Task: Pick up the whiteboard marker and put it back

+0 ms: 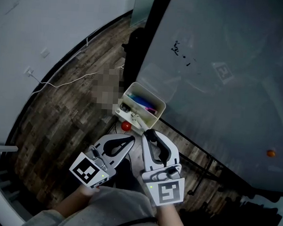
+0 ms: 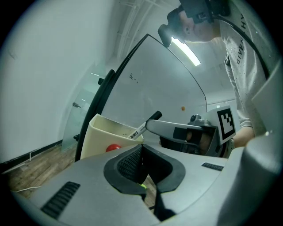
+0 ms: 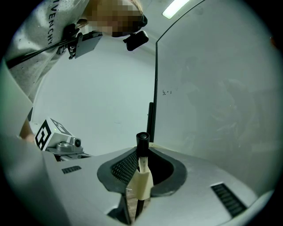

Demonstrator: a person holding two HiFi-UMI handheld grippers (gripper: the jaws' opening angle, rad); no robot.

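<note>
My right gripper (image 1: pixel 148 133) is shut on the whiteboard marker (image 3: pixel 142 152), which has a white barrel and a black cap and stands up between the jaws with the cap outward. From the left gripper view the marker (image 2: pixel 144 125) pokes out of the right gripper (image 2: pixel 152 125) just over the rim of the cream holder box (image 2: pixel 104 131). That box (image 1: pixel 157 106) hangs at the whiteboard's (image 1: pixel 228 77) lower edge and holds other markers. The left gripper (image 1: pixel 130 142) is shut with nothing in it, close beside the right one.
A small red ball (image 1: pixel 125 126) sits below the box, also seen as the red ball (image 2: pixel 113 148) beside the box wall. A black board frame post (image 1: pixel 135 43) rises left of the whiteboard. A white cable (image 1: pixel 62 84) lies on the wooden floor. An orange magnet (image 1: pixel 270 153) sticks to the board.
</note>
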